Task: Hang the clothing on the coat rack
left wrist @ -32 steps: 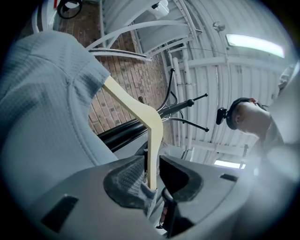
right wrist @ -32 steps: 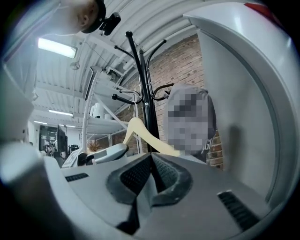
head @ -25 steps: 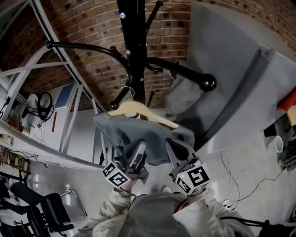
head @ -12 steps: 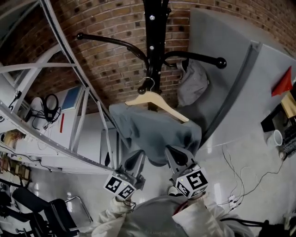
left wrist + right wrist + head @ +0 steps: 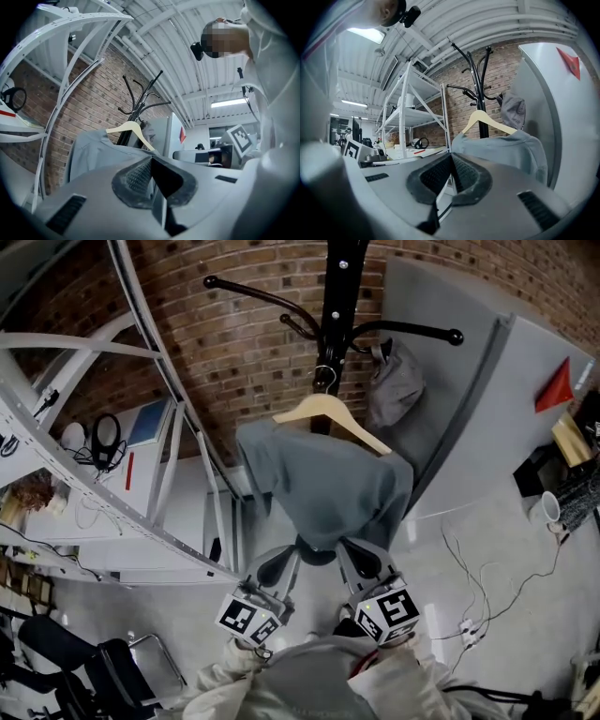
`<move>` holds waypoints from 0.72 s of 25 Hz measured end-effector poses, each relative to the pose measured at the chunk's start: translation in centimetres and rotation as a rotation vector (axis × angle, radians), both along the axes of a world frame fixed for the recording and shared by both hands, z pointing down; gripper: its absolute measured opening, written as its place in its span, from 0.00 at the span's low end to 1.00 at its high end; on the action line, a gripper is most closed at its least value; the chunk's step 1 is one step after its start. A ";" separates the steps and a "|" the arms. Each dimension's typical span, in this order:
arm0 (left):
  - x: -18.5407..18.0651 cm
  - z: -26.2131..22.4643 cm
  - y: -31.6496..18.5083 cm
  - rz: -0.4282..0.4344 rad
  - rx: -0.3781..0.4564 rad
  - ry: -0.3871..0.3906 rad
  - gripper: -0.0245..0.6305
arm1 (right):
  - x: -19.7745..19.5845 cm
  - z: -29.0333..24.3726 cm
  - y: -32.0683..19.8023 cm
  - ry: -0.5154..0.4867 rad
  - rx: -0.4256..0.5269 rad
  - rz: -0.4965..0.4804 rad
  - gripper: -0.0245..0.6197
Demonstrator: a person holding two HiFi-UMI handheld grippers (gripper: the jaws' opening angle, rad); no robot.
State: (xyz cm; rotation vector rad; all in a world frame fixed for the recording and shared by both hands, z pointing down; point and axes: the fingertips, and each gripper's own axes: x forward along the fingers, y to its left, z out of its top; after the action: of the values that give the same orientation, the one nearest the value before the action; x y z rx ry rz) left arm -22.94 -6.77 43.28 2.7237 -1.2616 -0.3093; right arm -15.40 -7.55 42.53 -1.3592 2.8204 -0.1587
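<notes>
A black coat rack (image 5: 336, 306) stands against the brick wall. A wooden hanger (image 5: 330, 414) hangs from it by its hook and carries a grey garment (image 5: 323, 486). The same hanger (image 5: 129, 129) and garment (image 5: 91, 150) show in the left gripper view, and the hanger (image 5: 490, 119) and garment (image 5: 506, 149) in the right gripper view. My left gripper (image 5: 277, 568) sits just below the garment's lower edge, shut and empty. My right gripper (image 5: 362, 559) is beside it, also shut with nothing between its jaws. Both grippers are off the cloth (image 5: 151, 161) (image 5: 451, 160).
A grey cap-like item (image 5: 394, 381) hangs from a right-hand rack arm. White metal shelving (image 5: 141, 437) stands to the left, a tall grey panel (image 5: 469, 399) to the right. A black chair (image 5: 103, 667) is at lower left, cables (image 5: 469, 615) lie on the floor at right.
Both grippers have drawn back down from the garment's lower edge, and the hanger with the garment now hangs higher and farther off on the rack. The left jaws have come together.
</notes>
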 end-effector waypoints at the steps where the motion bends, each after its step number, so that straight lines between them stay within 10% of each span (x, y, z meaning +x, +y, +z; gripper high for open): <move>1: -0.2 0.2 0.8 0.005 -0.003 -0.004 0.05 | -0.2 0.1 0.8 0.002 -0.003 0.008 0.08; 18: 1.4 1.7 6.8 0.050 -0.029 -0.069 0.05 | 1.0 1.6 7.5 0.017 -0.054 0.075 0.08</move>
State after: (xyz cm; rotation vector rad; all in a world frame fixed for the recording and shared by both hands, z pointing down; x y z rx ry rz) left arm -21.54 0.02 45.00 2.7584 -1.2022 -0.1925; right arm -14.44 -0.07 44.17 -1.4813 2.7936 -0.2244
